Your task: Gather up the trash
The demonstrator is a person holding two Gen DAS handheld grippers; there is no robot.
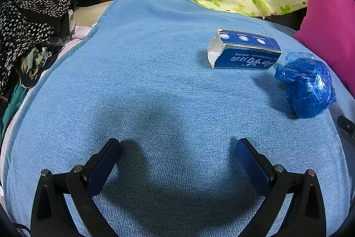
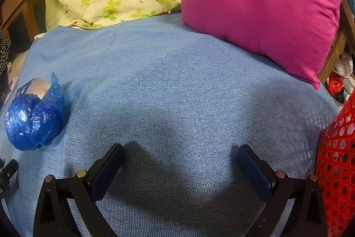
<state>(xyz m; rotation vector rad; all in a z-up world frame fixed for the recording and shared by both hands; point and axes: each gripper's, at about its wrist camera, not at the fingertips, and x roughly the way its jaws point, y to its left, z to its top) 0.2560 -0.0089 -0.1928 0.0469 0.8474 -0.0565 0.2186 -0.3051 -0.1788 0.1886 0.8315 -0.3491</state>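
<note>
Left gripper [image 1: 177, 143] gapes empty before toothpaste box [image 1: 244, 52].

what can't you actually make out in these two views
- Toothpaste box: in the right wrist view, mostly hidden behind the blue plastic bag.
- Red mesh basket: cut off by the right edge; contents unclear.
- Box interior: torn end shows only white card.
- Basket absent from the left wrist view.

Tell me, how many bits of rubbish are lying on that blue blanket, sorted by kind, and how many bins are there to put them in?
Torn toothpaste box: 1
Crumpled blue plastic bag: 1
Red mesh basket: 1
Total: 3 things, 2 of them trash on the blue blanket.
</note>
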